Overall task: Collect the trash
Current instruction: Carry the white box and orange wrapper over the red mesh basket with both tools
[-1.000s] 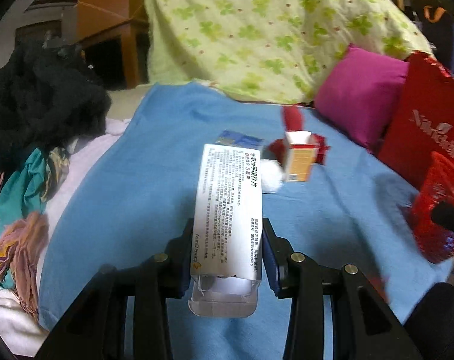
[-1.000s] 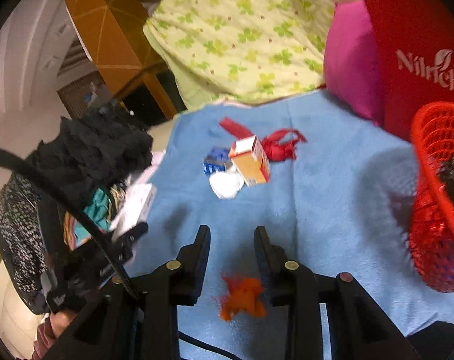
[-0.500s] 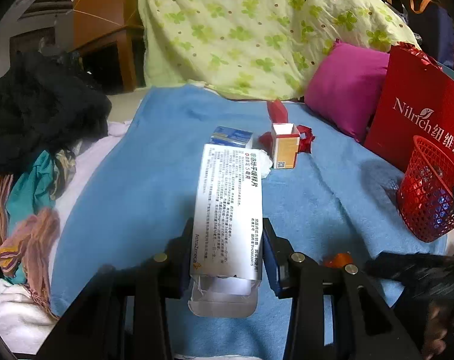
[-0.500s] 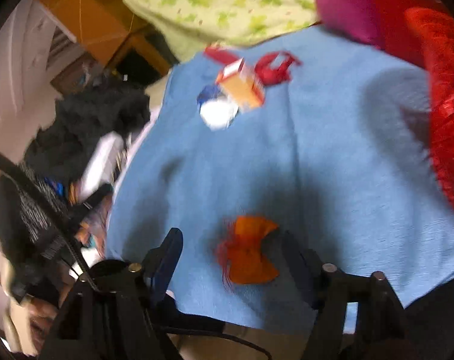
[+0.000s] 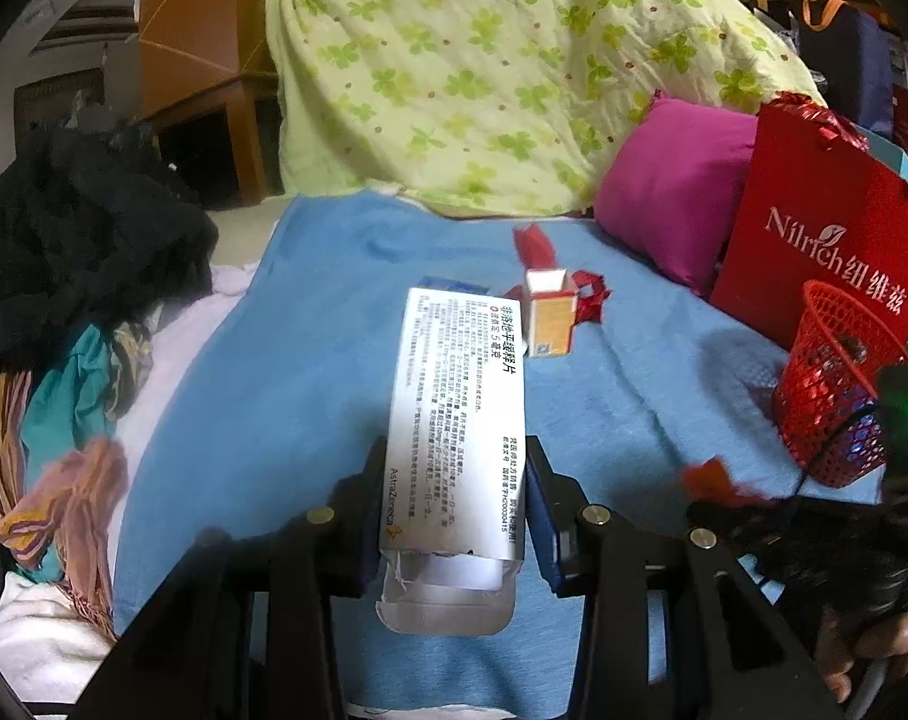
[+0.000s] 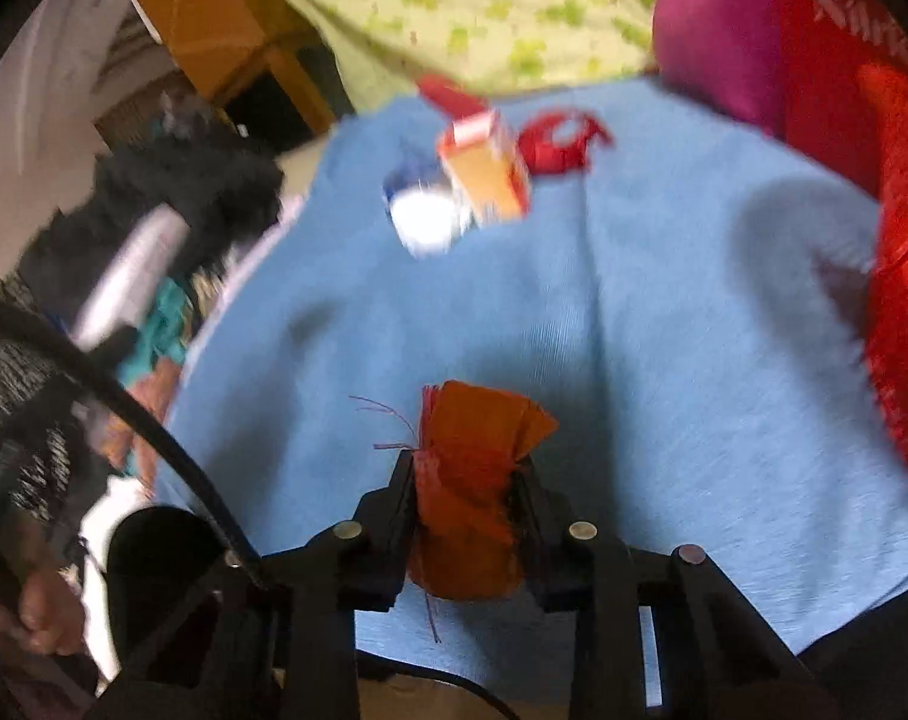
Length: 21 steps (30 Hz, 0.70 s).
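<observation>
Trash is sitting in both our tongs and lying scattered on the blue blanket [image 5: 309, 360] that covers the bed. In the left wrist view, low and centre, our left tongs [image 5: 454, 516] are closing on the long white medicine carton [image 5: 457, 414], pinching its side walls near the torn lower end. We are judging it light and hollow, stiff along its creased edges but easy to crush across the broad printed face, so the narrow sides near an end are the sound place to take it.

In the right wrist view, lower centre, our right tongs [image 6: 466, 504] are squeezing an orange crumpled scrap [image 6: 472, 474] with loose threads trailing off it. It is looking soft, nearly weightless and springy; a pinch through the bunched middle should be keeping it, while the flared top is offering nothing firm.

Further up that frame, blurred, an orange-and-white small box [image 6: 484, 168], a white wad [image 6: 423, 222] and a red ribbon [image 6: 562, 138] are waiting near one another. The red mesh basket [image 5: 838, 378] is standing at the right edge of the left wrist view, just before a red paper bag [image 5: 814, 240]; we are taking it for the bin.
</observation>
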Each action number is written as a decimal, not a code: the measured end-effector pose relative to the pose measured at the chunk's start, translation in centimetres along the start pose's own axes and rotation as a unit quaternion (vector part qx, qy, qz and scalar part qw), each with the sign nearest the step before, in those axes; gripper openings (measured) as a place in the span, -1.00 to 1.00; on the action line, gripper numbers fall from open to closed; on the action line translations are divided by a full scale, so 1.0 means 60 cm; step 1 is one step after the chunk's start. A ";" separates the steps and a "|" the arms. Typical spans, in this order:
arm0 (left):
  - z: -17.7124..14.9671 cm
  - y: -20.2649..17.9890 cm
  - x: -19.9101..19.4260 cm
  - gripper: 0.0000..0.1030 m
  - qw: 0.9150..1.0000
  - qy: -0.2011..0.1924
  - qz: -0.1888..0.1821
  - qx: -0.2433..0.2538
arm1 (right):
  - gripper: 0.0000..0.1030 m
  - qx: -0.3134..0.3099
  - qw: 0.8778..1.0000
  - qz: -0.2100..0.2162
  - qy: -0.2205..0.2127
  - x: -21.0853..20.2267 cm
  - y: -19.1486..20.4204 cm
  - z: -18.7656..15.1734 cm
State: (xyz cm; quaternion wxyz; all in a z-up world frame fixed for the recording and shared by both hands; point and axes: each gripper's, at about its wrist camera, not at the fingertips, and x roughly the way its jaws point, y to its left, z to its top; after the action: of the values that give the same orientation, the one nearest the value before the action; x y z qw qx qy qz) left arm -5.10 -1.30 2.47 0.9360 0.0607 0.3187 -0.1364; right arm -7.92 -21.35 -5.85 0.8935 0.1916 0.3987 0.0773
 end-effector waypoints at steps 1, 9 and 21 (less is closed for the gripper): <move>0.004 -0.006 -0.006 -0.18 1.000 -0.005 0.001 0.003 | -0.38 0.001 1.000 0.002 -0.015 -0.019 0.000 0.006; 0.045 -0.069 -0.055 -0.18 0.999 -0.034 0.001 0.025 | -0.38 -0.002 0.992 -0.008 -0.129 -0.182 -0.014 0.049; 0.071 -0.171 -0.101 -0.18 0.996 -0.056 -0.012 0.072 | -0.38 0.004 0.977 -0.034 -0.208 -0.320 -0.052 0.041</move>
State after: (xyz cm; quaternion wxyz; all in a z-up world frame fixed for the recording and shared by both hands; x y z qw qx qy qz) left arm -10.27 -10.65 9.28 0.9438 0.1167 0.2560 -0.1734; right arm -19.03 -30.49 7.49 0.9582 0.1936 0.2104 0.0033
